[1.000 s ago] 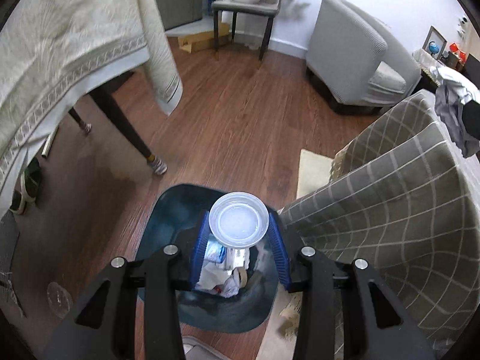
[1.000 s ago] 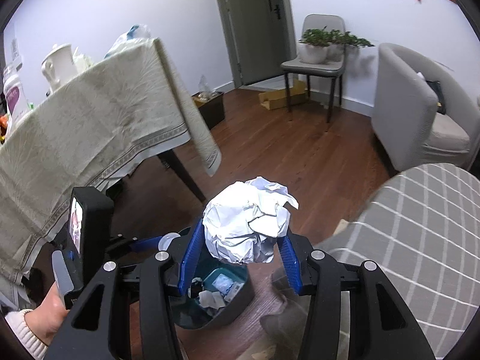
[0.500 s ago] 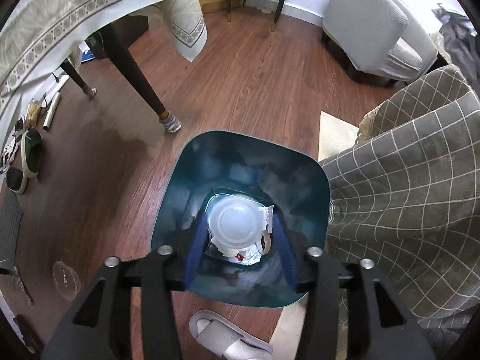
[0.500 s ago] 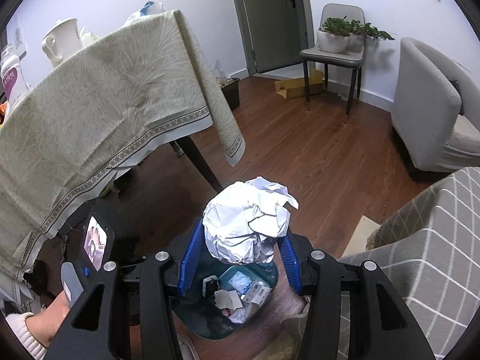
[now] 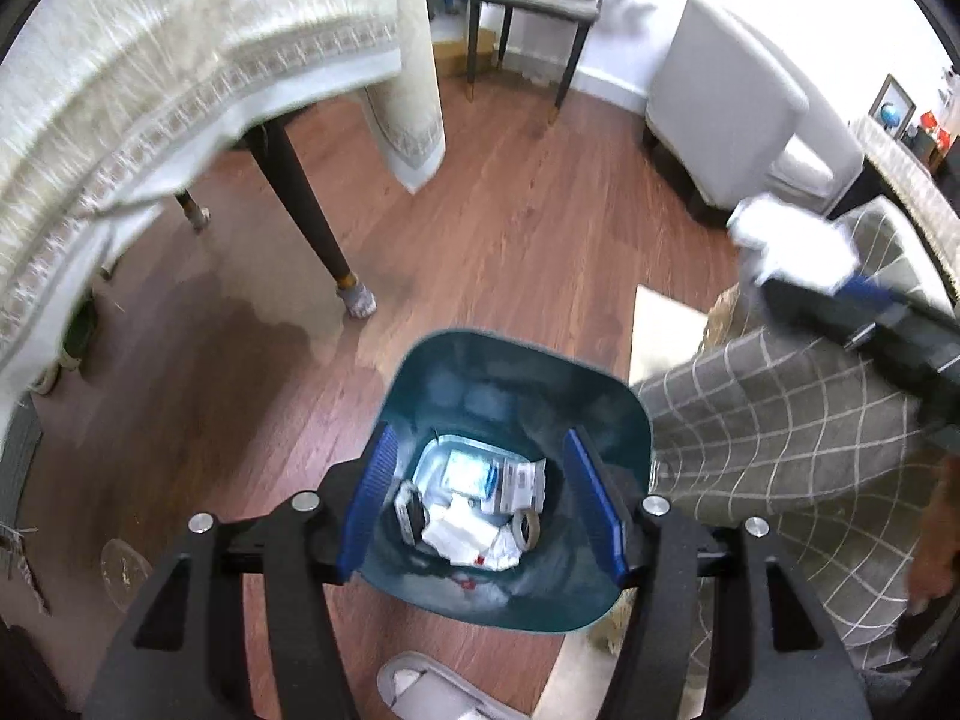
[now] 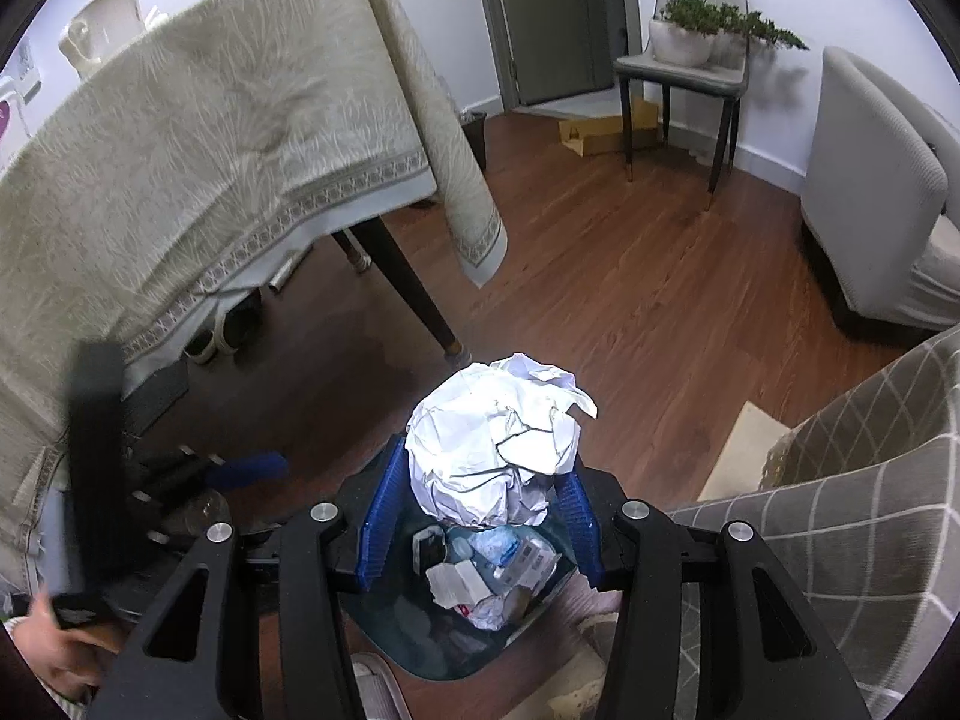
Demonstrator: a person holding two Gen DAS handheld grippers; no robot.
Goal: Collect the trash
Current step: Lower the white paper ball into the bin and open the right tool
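Now the left gripper (image 5: 483, 507) is opening over the bin (image 5: 516, 372), its lid gone from between its pads; the right gripper (image 6: 480, 516) still pinches crumpled paper (image 6: 495, 450).

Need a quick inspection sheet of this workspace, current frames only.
Surface: brown wood floor, pale rug beside bin.
Job's things: teal trash bin holding wrappers and tape roll; crumpled paper ball.
Clutter: slipper by bin.
Grippers: left gripper over bin, opening, nothing between fingers; right gripper shut on paper ball above bin.
Cables: nothing seen.
Surroundings: clothed table, checked sofa, grey armchair, chair with plant.
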